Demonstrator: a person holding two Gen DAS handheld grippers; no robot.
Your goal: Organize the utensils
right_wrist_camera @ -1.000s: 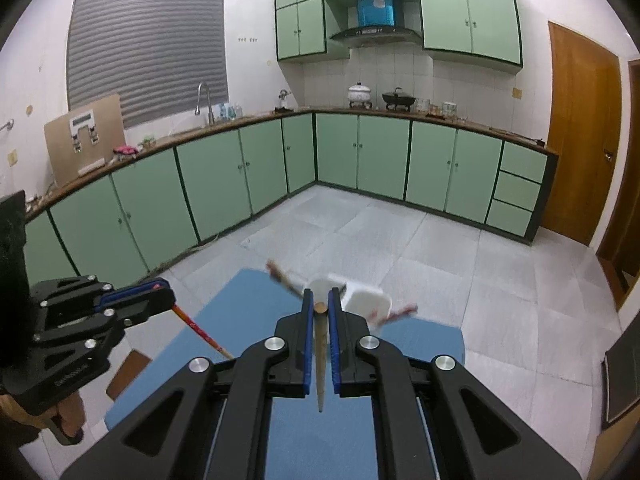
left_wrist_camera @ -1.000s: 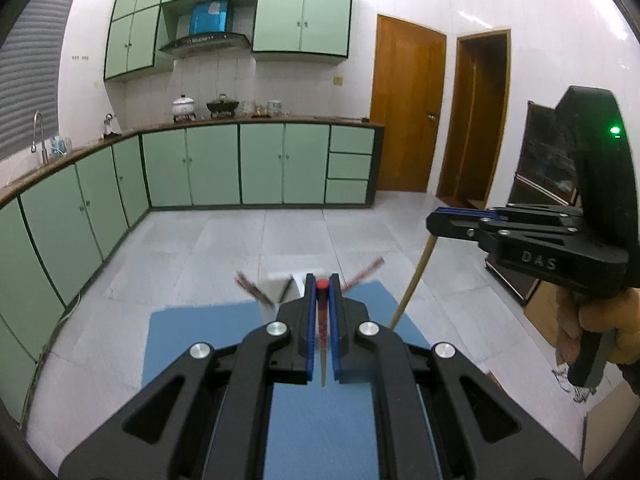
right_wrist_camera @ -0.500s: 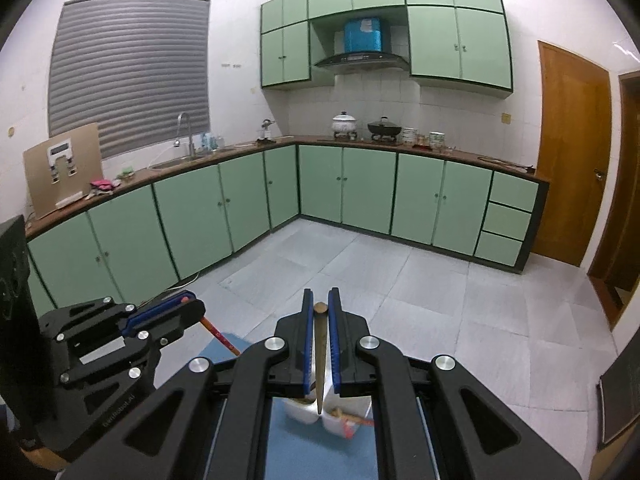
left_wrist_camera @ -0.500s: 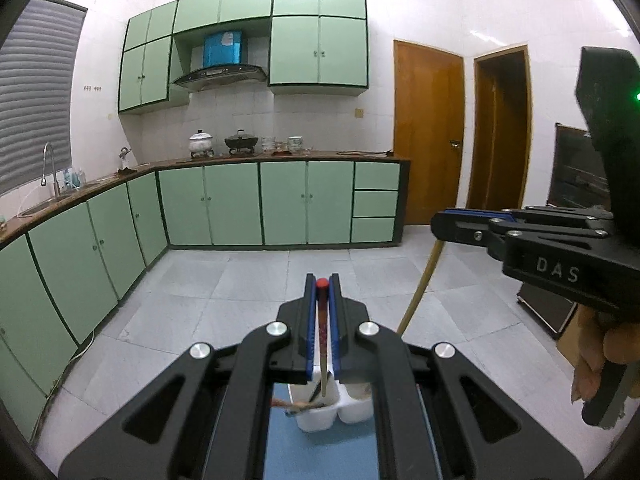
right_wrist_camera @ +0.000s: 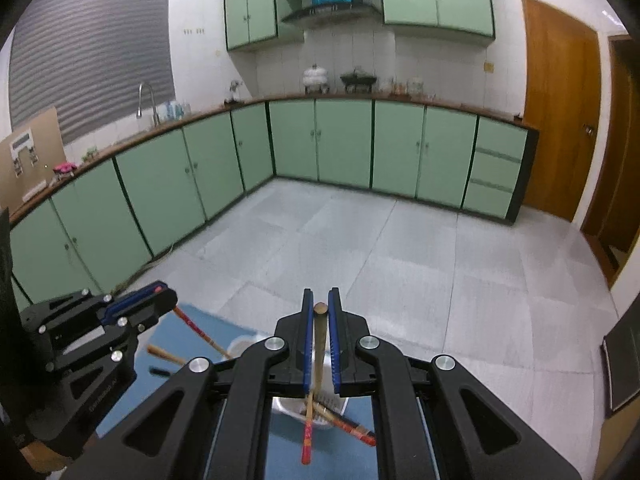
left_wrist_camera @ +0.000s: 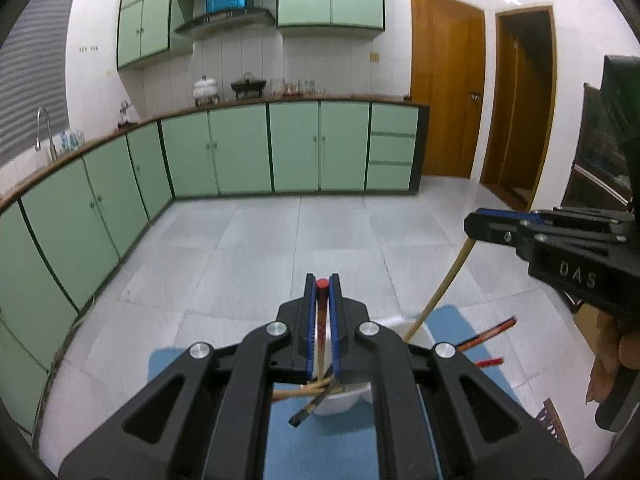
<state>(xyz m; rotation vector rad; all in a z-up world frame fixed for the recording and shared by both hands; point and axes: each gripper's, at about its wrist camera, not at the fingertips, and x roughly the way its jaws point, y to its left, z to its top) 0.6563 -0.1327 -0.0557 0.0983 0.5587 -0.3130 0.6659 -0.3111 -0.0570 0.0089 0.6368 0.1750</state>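
Chopsticks are being sorted into a white holder point(left_wrist_camera: 340, 400) sat on the blue mat point(left_wrist_camera: 288, 452). One red-tipped chopstick point(left_wrist_camera: 321, 320) is clamped tight in the left hand-held gripper point(left_wrist_camera: 321, 288), tip down over the holder. A plain wooden chopstick point(right_wrist_camera: 319, 344) is pinched in the right hand-held gripper point(right_wrist_camera: 320, 300), same deal. Several more sticks are leaned criss-cross inside the holder already.
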